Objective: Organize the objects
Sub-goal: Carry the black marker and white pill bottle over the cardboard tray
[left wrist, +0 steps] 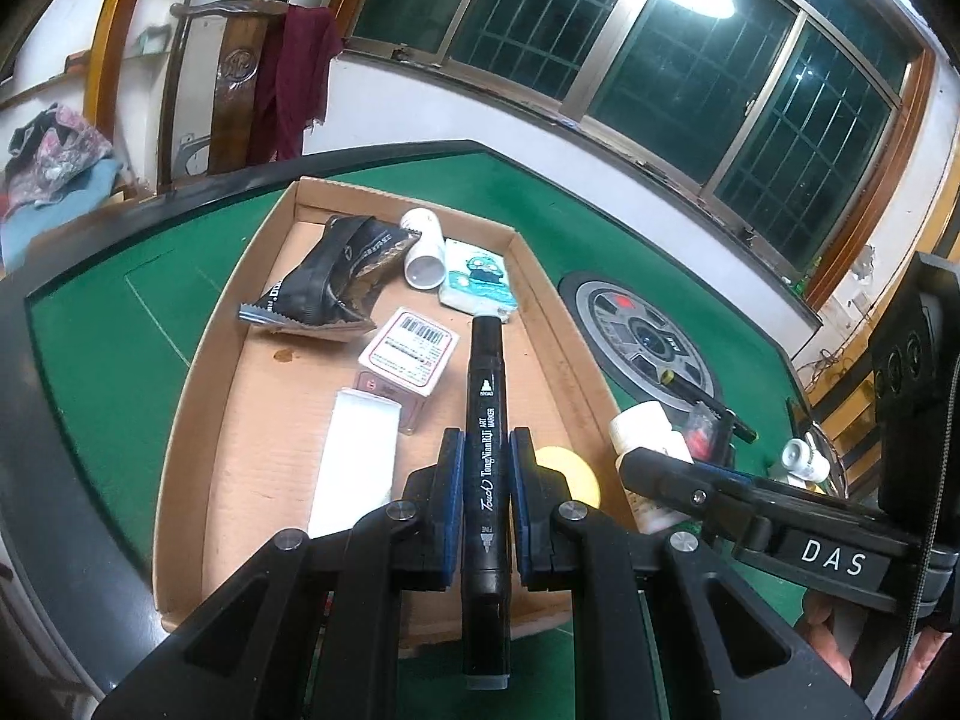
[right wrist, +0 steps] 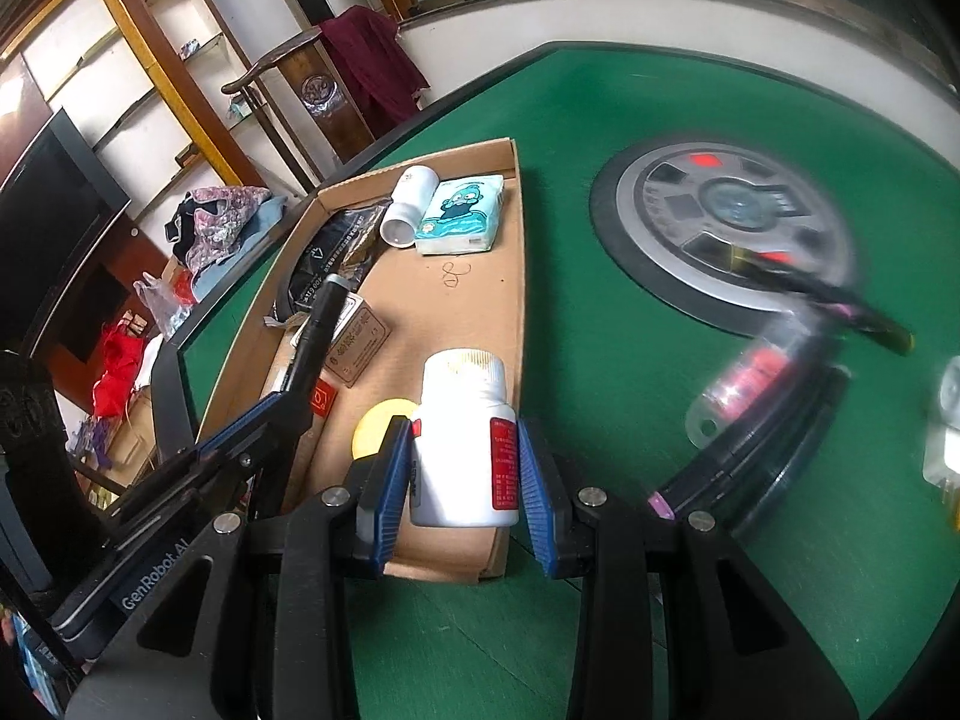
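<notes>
Both grippers come in loaded over the cardboard tray (left wrist: 528, 276) on the green table (left wrist: 102, 324). On the left, the left gripper (left wrist: 486, 468) is pinched nearly shut on a black marker (left wrist: 486, 408), which lies along the jaws and points up the tray toward the tissue pack (left wrist: 480, 282). To its right, the right gripper (right wrist: 459, 462) stands part-way open, clamped on the sides of an upright white bottle (right wrist: 465, 438) above the tray's near right corner, just by a yellow disc (right wrist: 375, 426). To do this well, I'd say lower the marker onto the bare cardboard right of the small box (left wrist: 408, 357), nearly flat so it doesn't roll. Set the bottle down clear of the wall and the disc, then release once it stands.
</notes>
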A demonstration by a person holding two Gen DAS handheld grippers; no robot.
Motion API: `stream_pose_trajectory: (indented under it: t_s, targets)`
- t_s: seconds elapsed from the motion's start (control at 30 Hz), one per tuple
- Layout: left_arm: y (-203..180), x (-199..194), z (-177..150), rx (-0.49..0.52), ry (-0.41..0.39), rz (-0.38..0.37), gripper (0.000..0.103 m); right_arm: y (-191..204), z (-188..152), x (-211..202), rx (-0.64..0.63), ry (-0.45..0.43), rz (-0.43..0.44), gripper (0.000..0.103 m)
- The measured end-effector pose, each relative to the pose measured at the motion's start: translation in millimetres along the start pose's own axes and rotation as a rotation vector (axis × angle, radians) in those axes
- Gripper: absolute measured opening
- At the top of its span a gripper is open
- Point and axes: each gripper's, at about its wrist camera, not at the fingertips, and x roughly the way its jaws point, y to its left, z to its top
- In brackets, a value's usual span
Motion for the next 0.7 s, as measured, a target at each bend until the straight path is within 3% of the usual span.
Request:
stream_pose_trajectory:
  t_s: [0.7]
  targets:
    - [13, 3, -3, 0.023, 0.015, 0.025, 0.012, 31, 3, 13, -0.103, -0.025, -0.042, 0.032]
